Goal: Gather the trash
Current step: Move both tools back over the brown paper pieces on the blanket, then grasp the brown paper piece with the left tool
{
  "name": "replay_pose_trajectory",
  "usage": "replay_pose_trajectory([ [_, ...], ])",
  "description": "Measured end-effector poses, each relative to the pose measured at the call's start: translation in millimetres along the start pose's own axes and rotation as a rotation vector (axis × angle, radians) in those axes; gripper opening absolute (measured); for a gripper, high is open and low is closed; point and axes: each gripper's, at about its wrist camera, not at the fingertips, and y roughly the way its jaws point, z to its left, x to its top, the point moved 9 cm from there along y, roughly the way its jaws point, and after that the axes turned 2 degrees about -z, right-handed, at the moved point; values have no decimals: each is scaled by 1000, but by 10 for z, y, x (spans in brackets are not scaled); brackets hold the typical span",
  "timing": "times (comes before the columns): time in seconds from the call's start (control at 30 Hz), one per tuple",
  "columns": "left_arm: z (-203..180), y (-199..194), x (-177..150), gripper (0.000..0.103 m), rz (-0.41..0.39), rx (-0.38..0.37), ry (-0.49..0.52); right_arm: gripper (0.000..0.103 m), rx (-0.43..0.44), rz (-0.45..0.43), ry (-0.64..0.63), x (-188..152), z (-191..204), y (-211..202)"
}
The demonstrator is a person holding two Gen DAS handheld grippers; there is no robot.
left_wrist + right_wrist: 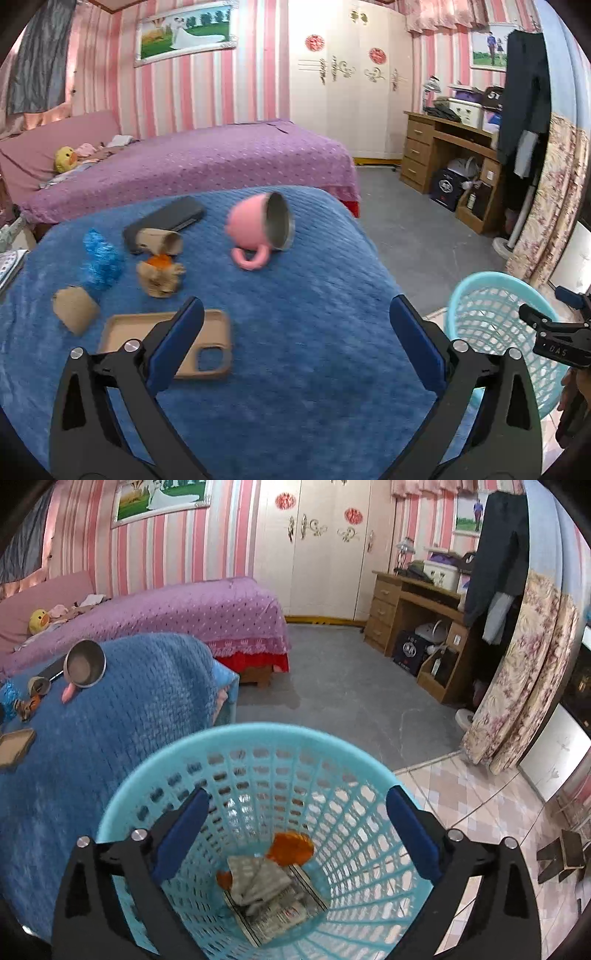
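Left gripper (295, 321) and right gripper (295, 819) both stand wide, empty. Crumpled paper scraps (159, 277) lie far left on the blue blanket (314, 369); the basket (258, 738) stands right. Scraps are probably light and crushable: pinch across the bulk.

Readable marks: very few.

The right gripper (554, 321), seen at the edge of the left wrist view, bears the white characters "0A5" on its black body. A dark item (493, 96) on the wooden desk (436, 125) shows white characters that look like "5T", partly cut off. Print on the paper (280, 912) in the basket (258, 738) is too small to read.
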Motion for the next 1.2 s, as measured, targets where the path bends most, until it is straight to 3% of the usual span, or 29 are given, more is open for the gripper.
replay_pose_trajectory([
  [0.17, 544, -33, 62, 97, -7, 54, -11, 97, 9, -40, -33, 165, 331, -55],
  [0.4, 1522, -11, 9, 97, -1, 209, -43, 98, 72, -78, -56, 341, 956, -94],
  [0.5, 1991, 34, -115, 97, 36, 242, -120, 98, 102, -82, -57, 371, 1218, -98],
  [0.73, 2619, 164, -410, 97, 116, 261, -216, 98, 131, -62, -63, 366, 1706, -43],
  [0.8, 2692, 224, -502, 90, 140, 267, -216, 98, 149, -59, -52, 379, 1819, -38],
  [0.87, 2721, 322, -595, 74, 176, 262, -211, 98, 169, -59, -49, 395, 1986, -38],
  [1.0, 2715, 469, -655, 63, 219, 216, -232, 98, 189, -49, -68, 373, 2231, -15],
  [1.13, 2650, 555, -609, 55, 219, 201, -227, 98, 205, -38, -102, 334, 2444, -3],
  [1.2, 2620, 573, -581, 46, 211, 196, -222, 98, 207, -36, -120, 317, 2532, -5],
])
